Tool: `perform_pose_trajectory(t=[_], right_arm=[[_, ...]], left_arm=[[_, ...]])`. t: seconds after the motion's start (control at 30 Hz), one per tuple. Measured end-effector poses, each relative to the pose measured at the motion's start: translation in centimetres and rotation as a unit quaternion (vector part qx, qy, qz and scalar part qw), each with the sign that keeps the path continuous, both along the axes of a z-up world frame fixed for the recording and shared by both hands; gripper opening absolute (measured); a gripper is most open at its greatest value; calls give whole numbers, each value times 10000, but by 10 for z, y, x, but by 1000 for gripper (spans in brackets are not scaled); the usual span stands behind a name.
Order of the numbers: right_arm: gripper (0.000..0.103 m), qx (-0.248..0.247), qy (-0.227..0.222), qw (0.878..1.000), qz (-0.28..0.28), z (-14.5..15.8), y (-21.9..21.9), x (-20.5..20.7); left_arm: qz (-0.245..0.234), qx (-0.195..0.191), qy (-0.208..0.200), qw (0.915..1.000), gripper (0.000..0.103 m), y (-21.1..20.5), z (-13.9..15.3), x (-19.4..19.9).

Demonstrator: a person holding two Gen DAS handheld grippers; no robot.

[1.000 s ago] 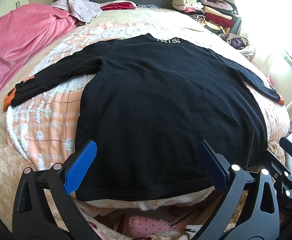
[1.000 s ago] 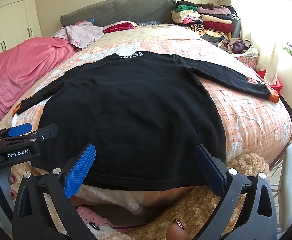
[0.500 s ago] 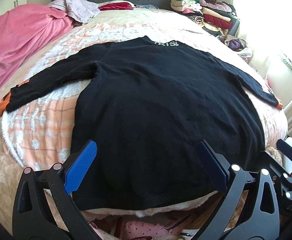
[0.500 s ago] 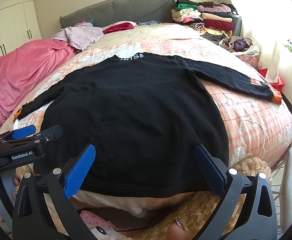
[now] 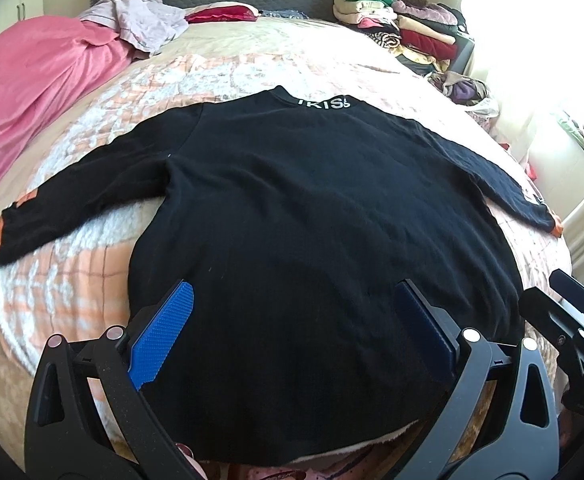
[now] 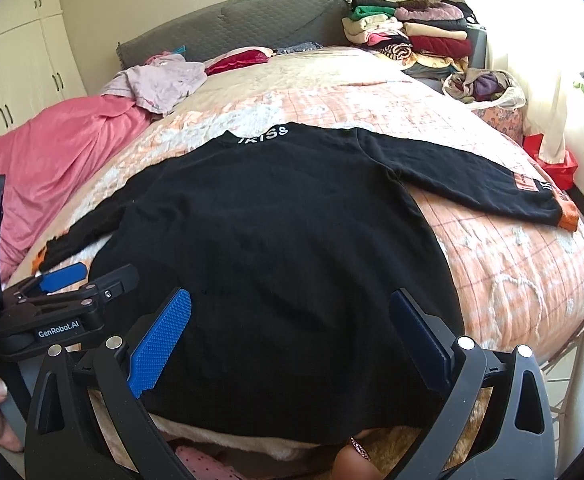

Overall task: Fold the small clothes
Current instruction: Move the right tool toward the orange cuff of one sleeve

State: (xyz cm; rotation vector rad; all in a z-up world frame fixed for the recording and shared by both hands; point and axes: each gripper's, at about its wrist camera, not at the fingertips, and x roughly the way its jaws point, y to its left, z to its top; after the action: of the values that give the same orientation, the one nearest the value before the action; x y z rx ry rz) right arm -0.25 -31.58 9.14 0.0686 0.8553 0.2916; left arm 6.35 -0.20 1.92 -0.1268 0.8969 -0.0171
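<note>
Closing in since a second ago: both views sit lower and nearer the hem, so the sweater (image 5: 311,240) fills more of the frame and a grab at the bottom edge looks next. Left tongs (image 5: 299,336) apart, holding nothing; right tongs (image 6: 295,336) apart too, empty. Sweater lies flat, back up, on the bed (image 6: 511,264), sleeves spread, no fold made yet. Left tool body reads "GenRobot.AI". Collar print reads roughly "IRISS". Right cuff (image 6: 563,210) orange, patch text unreadable.

A home bedroom: a quilted bed (image 6: 491,248), wardrobe (image 6: 24,64) and stacked clothes (image 6: 411,36)
</note>
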Motion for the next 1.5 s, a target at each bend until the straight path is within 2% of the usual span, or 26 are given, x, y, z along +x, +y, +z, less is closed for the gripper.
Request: perform_pose_trajectory(t=[0.27,0.57,1.0,1.2,1.37,1.5], right_arm=[[99,34,-32,9999,-128,7,-4,27],[99,383,69,9989,-277,18,-16,64],[99,405,-255,9980,-424,44,-20,104],[99,295,-448,9974,-485,58,-23,120],[99,242,-558,9958,-687,63,-35,135],[99,272,-559,9922,-1080,62,-58,150]], left_arm=[[-96,-33,-19,9999,95,-3,9,29],[-149,-53,-194,9997,95,-5,28,62],[-249,-193,-193,9993,95,-5,42,105],[-278,-114,-233,9993,95,-7,50,124],[-319,-166,-244,9991,95,-11,55,140],[-365,-225,-245,9988,95,-20,57,154]])
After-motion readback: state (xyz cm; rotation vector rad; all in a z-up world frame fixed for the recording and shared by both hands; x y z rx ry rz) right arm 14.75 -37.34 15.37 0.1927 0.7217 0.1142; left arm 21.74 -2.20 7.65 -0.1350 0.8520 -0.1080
